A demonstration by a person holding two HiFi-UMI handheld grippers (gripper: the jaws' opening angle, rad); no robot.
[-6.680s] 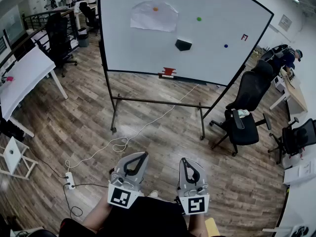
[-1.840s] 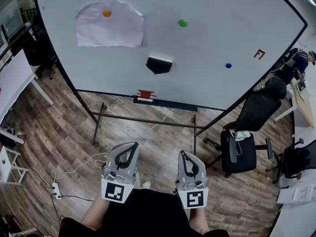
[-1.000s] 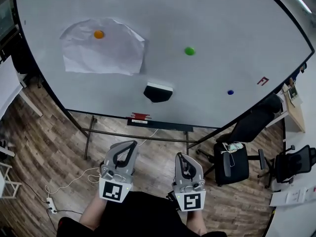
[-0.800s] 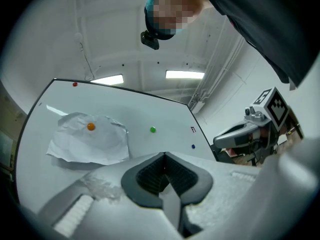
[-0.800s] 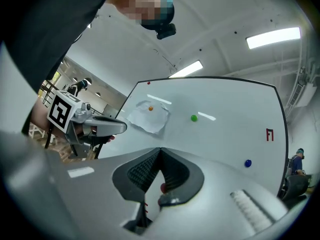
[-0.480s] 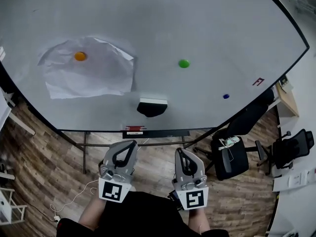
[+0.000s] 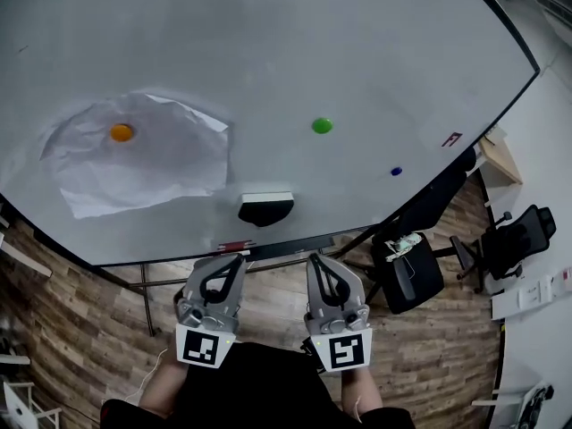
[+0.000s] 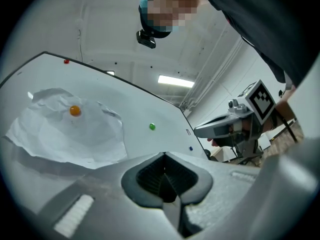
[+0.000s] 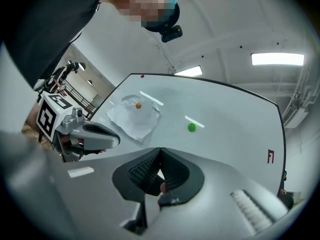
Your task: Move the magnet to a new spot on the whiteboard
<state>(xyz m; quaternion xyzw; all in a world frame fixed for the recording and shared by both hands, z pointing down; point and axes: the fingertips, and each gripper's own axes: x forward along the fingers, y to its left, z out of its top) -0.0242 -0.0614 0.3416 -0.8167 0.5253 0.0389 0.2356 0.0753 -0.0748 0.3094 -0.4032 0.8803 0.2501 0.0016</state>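
Note:
The whiteboard (image 7: pixel 375 52) fills the upper head view. An orange magnet (image 7: pixel 121 132) pins a crumpled white paper (image 7: pixel 134 164) at its left. A green magnet (image 7: pixel 322 125) sits near the middle and a small blue magnet (image 7: pixel 396 171) lower right. Both grippers hang low in front of me, below the board's bottom edge and apart from every magnet. My left gripper (image 7: pixel 234 260) is shut and empty, and so is my right gripper (image 7: pixel 318 261). The left gripper view shows its tips (image 8: pixel 164 156) meeting, with the orange magnet (image 8: pixel 75 111) and green magnet (image 8: pixel 152 127) beyond. The right gripper (image 9: pixel 159 151) faces the green magnet (image 9: pixel 191 127).
A black eraser (image 7: pixel 265 208) clings to the board near its bottom edge, above a red item (image 7: pixel 234 246) on the tray. A red mark (image 7: pixel 451 138) is at the board's right. A red magnet (image 8: pixel 66 61) sits near the top. Black office chairs (image 7: pixel 407 271) stand at right.
The whiteboard has grown larger and drawn nearer in the head view, its bottom edge now just above the grippers. Both grippers stay low and shut.

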